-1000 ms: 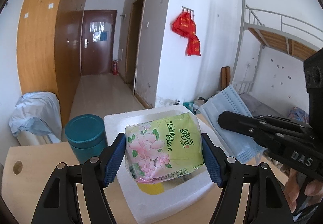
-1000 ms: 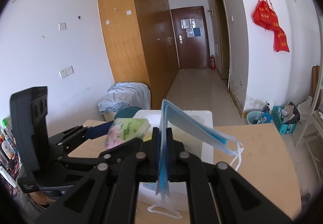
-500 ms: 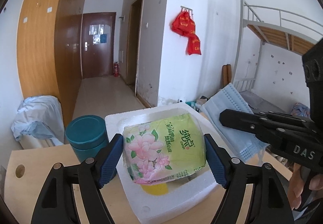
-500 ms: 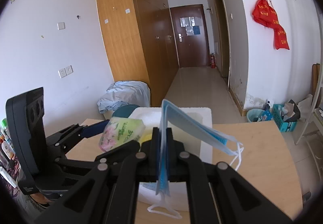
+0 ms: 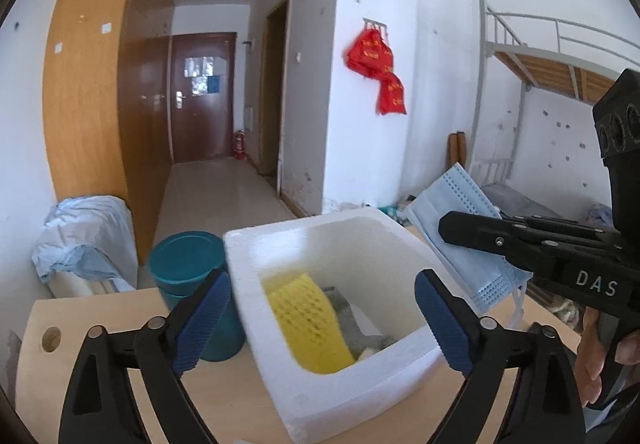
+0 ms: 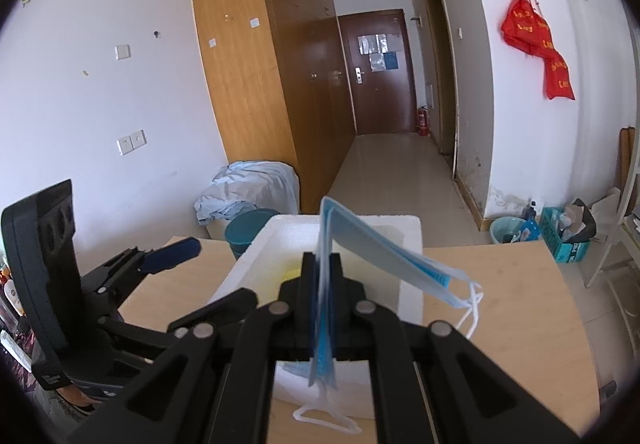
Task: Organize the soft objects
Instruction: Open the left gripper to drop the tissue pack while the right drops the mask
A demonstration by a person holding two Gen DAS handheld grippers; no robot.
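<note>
My left gripper (image 5: 322, 284) hovers over the white foam box (image 5: 248, 284). Its jaws are opening, and no object sits between the blue pads (image 5: 204, 320). Inside the box lie a yellow foam net (image 5: 308, 320) and a grey soft item (image 5: 344, 308). The green tissue pack shows in neither view. My right gripper (image 6: 324, 264) is shut on a stack of light blue face masks (image 6: 360, 244), held upright just right of the box, ear loops dangling. From the left wrist view the masks (image 5: 452, 212) and the right gripper (image 5: 460, 228) are at the right.
A teal lidded jar (image 5: 184, 260) stands on the wooden table (image 5: 100, 312) against the box's left side. A person's hand (image 5: 592, 364) holds the right gripper's handle. Behind the table are a covered bundle (image 5: 84, 240), a hallway and a bunk bed (image 5: 552, 56).
The left jaws widened and the green tissue pack left them; it is out of sight now. The right gripper and its masks stayed put.
</note>
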